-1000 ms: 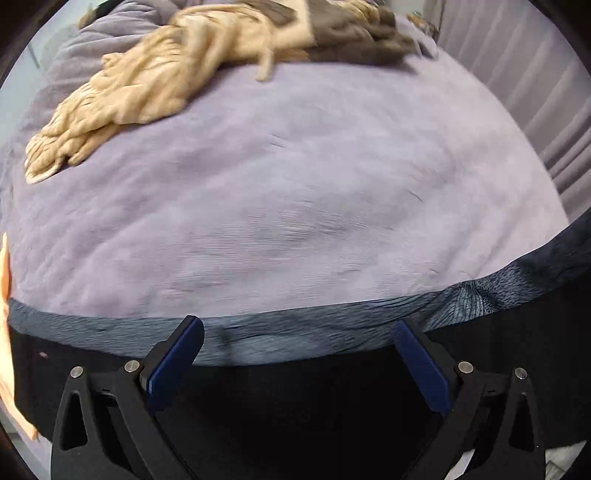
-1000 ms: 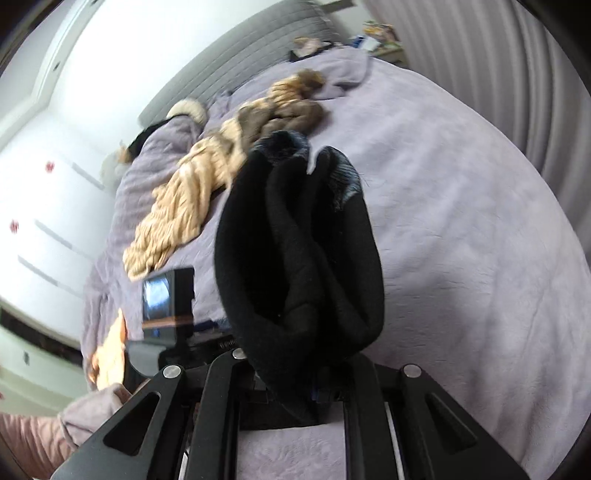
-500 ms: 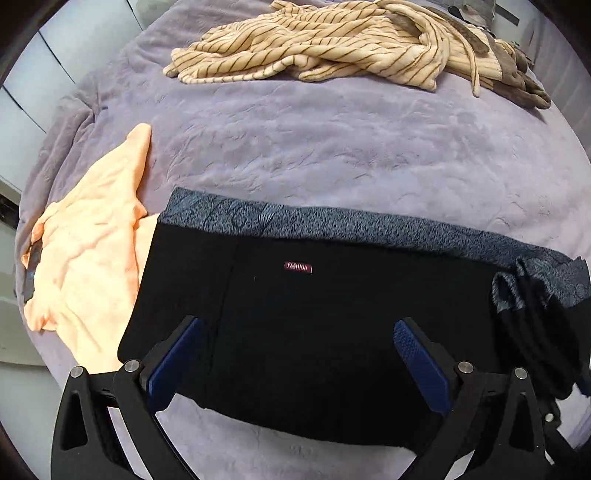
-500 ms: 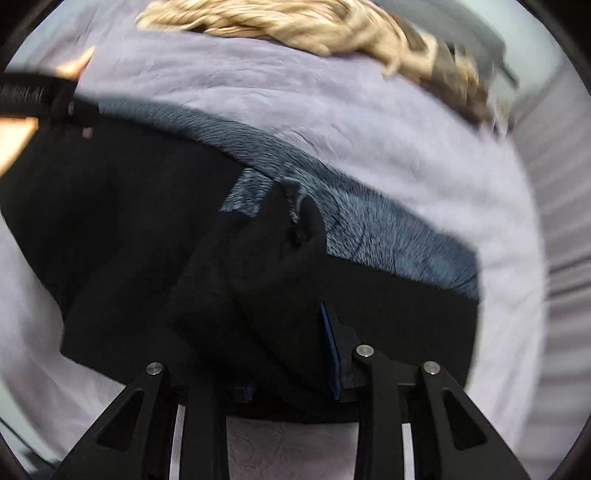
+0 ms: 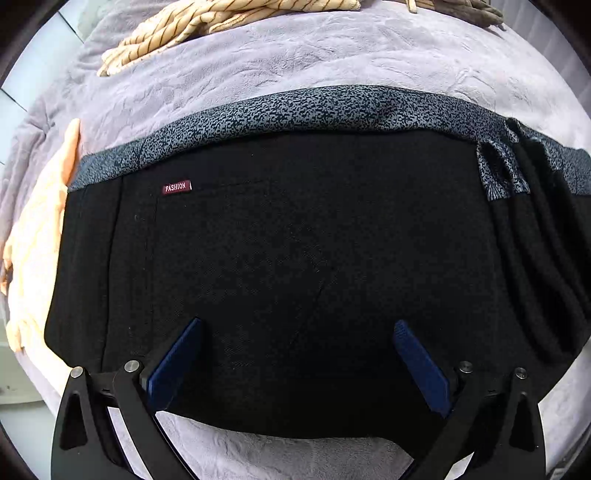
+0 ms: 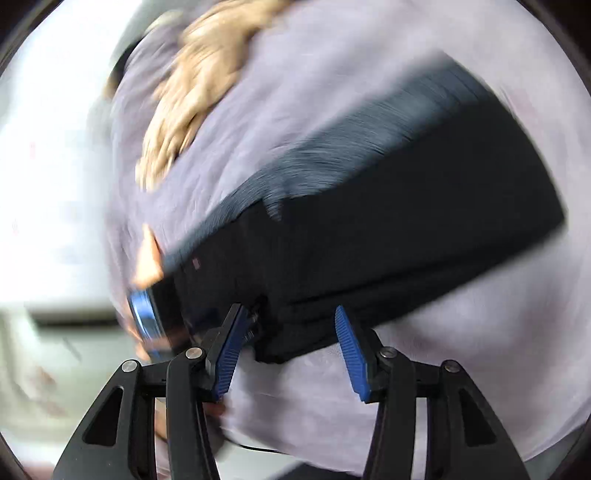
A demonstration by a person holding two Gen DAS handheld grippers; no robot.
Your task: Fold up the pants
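The black fabric pants with a speckled grey waistband [image 5: 295,240] lie folded across the near edge of the lilac plush bed cover [image 5: 332,55]. The left gripper [image 5: 295,354] hangs wide open and empty above them; the right gripper [image 6: 288,339] is opening, a fabric corner between its pads. Release low, then smooth the bunched right side flat; no containers show.

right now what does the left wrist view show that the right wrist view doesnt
Only the left wrist view shows the FASHION label sharply, bunched folds at the pants' right side, a grey-brown garment at the top edge, and the left gripper, open above the fabric.

Only the right wrist view, badly blurred, shows the right gripper, its jaws opening at the pants' near edge.

Both show the black pants with their speckled waistband, the lilac bedspread, the striped tan garment and orange cloth.
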